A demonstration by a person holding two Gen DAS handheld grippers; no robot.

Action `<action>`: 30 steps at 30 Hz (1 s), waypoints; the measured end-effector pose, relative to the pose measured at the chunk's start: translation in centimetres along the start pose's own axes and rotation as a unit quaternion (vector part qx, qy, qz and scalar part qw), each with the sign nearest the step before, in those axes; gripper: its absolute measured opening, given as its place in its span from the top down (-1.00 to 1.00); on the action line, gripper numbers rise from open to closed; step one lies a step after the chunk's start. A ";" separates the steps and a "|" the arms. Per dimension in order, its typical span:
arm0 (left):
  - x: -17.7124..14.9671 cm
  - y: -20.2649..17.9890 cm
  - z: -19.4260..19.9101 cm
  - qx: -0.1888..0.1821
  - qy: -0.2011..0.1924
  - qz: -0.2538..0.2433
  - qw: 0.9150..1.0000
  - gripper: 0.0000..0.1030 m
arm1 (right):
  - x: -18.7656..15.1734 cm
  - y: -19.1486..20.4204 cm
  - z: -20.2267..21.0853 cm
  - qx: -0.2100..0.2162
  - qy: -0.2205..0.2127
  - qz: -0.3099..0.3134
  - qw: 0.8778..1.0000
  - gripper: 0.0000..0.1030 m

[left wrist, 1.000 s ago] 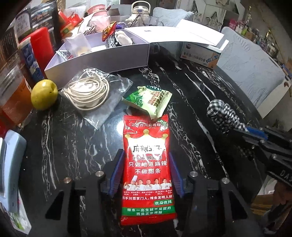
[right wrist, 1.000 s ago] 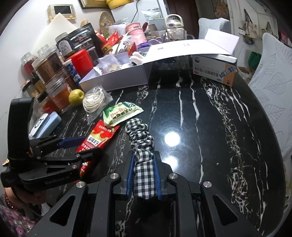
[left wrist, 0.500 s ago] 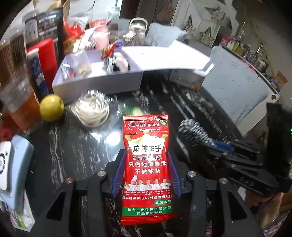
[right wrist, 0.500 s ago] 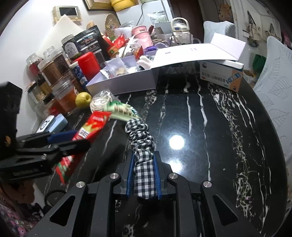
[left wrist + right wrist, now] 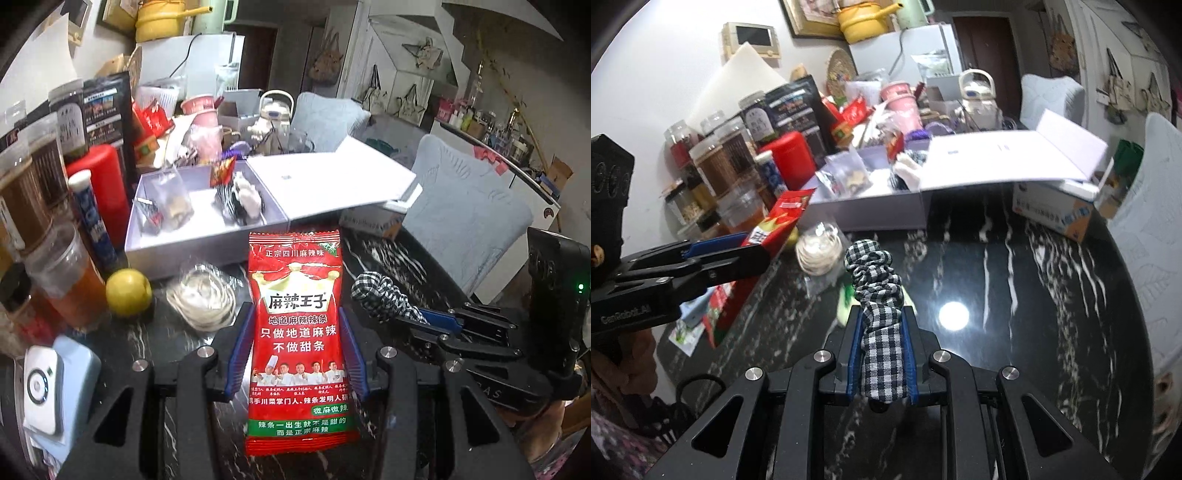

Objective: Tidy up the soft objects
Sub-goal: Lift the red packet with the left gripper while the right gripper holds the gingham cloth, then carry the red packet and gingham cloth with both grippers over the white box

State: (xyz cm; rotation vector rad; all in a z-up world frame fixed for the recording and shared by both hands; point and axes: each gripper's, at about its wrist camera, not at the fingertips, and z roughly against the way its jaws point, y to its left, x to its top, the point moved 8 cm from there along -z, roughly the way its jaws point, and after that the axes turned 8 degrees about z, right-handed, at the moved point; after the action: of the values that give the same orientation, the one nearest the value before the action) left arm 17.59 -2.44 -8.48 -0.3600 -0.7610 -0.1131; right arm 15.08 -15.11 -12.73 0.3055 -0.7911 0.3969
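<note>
My left tool (image 5: 295, 350) is clamped on a red snack packet (image 5: 298, 332), its blue pads pressing the packet's two long edges, and the packet stands clear of the black marble tabletop (image 5: 1034, 295), printed face towards the camera with its top edge pointing at the open white box (image 5: 207, 236). From the right wrist view the same packet (image 5: 775, 225) shows edge-on, sticking up past the left tool's fingers (image 5: 716, 254).

My right tool (image 5: 881, 350) is pinched tight on a black-and-white checked scrunchie (image 5: 875, 280); the fabric is squeezed flat between the pads and bunches into a knot beyond the tips. In the left wrist view that scrunchie (image 5: 380, 295) hangs just to the right of the packet, apart from it.

The white box sits at the far side of the tabletop with its lid (image 5: 332, 181) folded open to the right. Inside lie a clear pouch (image 5: 173, 199), a small dark sachet (image 5: 147, 218), a black-and-white fluffy thing (image 5: 242, 199) (I can't make out what it is) and a small red wrapper (image 5: 221, 171) propped at the back.

On the tabletop below the packet lies a coil of white cable in a clear bag (image 5: 201, 299), a yellow-green fruit (image 5: 128, 291) just left of it, and a green-and-white sachet (image 5: 846, 299) peeping out under the scrunchie in the right view. Jars (image 5: 709, 166), a red canister (image 5: 101, 184) and a blue tube (image 5: 90, 218) crowd the left edge; a blue-and-white carton (image 5: 1052, 210) sits under the lid's far end.
</note>
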 end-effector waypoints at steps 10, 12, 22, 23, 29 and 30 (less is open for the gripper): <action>3.9 0.4 0.2 0.003 -0.038 -0.008 0.999 0.13 | 4.8 0.6 0.4 0.014 -0.029 0.033 0.999 0.62; 4.9 0.5 0.3 0.006 -0.047 -0.010 0.999 0.13 | 5.8 0.6 0.3 0.017 -0.034 0.037 0.999 0.62; 9.4 2.1 -0.6 0.035 -0.082 -0.009 0.996 0.13 | 10.6 -0.7 -0.2 0.020 -0.070 0.048 0.996 0.62; 10.0 2.4 -0.8 0.040 -0.086 -0.012 0.995 0.13 | 10.9 -0.8 -0.3 0.020 -0.073 0.049 0.996 0.62; 12.8 3.1 -2.1 0.047 -0.101 -0.010 0.994 0.13 | 13.8 -1.6 -1.0 0.016 -0.090 0.063 0.994 0.62; 13.5 3.2 -2.6 0.045 -0.103 -0.008 0.994 0.13 | 14.2 -1.6 -1.2 0.018 -0.092 0.065 0.994 0.62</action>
State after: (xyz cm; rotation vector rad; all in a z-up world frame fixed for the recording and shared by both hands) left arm 29.71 0.03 -1.76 -0.2821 -0.9694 -0.0566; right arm 25.65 -12.77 -3.26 0.3280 -0.9875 0.5106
